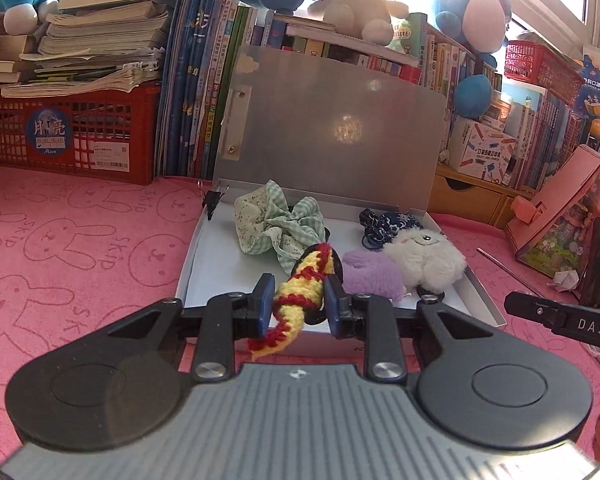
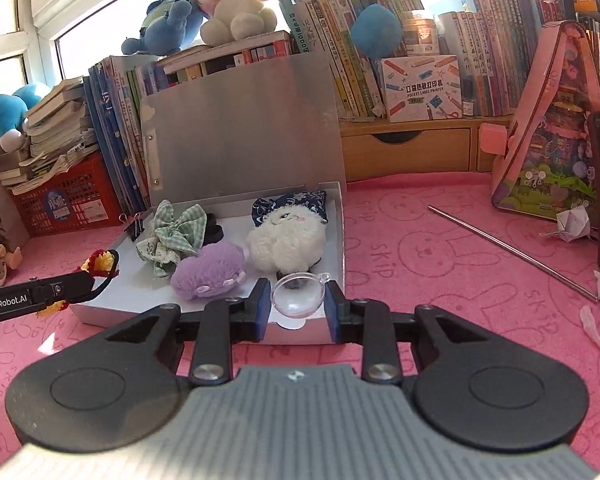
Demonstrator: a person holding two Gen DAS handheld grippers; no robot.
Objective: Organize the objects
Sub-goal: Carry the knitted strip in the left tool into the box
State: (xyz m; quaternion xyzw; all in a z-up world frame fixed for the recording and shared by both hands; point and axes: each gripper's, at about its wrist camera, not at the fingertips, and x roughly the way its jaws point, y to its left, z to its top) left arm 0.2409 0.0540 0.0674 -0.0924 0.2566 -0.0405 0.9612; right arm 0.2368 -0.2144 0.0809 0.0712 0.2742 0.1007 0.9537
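Left wrist view: the left gripper (image 1: pixel 298 304) has its blue pads pressed against a yellow and red crocheted piece (image 1: pixel 300 294), which hangs between them above the near edge of the open box (image 1: pixel 204 264). The box sits on the pink desk mat (image 1: pixel 80 248), its lid (image 1: pixel 332 128) standing upright against the row of books (image 1: pixel 204 80) at the back edge of the desk. Inside the box, a green checked bow (image 1: pixel 280 224) lies near the back, towards the left wall. A dark blue patterned cloth piece (image 1: pixel 388 222) lies at the back right corner. Just in front of it sits a white fluffy toy (image 1: pixel 424 260), touching a purple fluffy toy (image 1: pixel 374 274) on its left. A black binder clip (image 1: pixel 214 200) is fixed at the back left corner of the box. A red crate (image 1: pixel 72 132) loaded with paper stands at the back left of the desk.

In the right wrist view, the right gripper (image 2: pixel 298 306) holds a clear plastic dome (image 2: pixel 298 294) between its pads, over the near right corner of the box (image 2: pixel 340 240), just in front of the white fluffy toy (image 2: pixel 288 244). The left gripper's finger (image 2: pixel 36 294) shows at the left, with the crocheted piece (image 2: pixel 100 262) at the box's left edge. A metal rod (image 2: pixel 512 252) lies on the mat (image 2: pixel 440 264) well to the right of the box, and a pink house-shaped toy box (image 2: pixel 552 140) stands at the back right.
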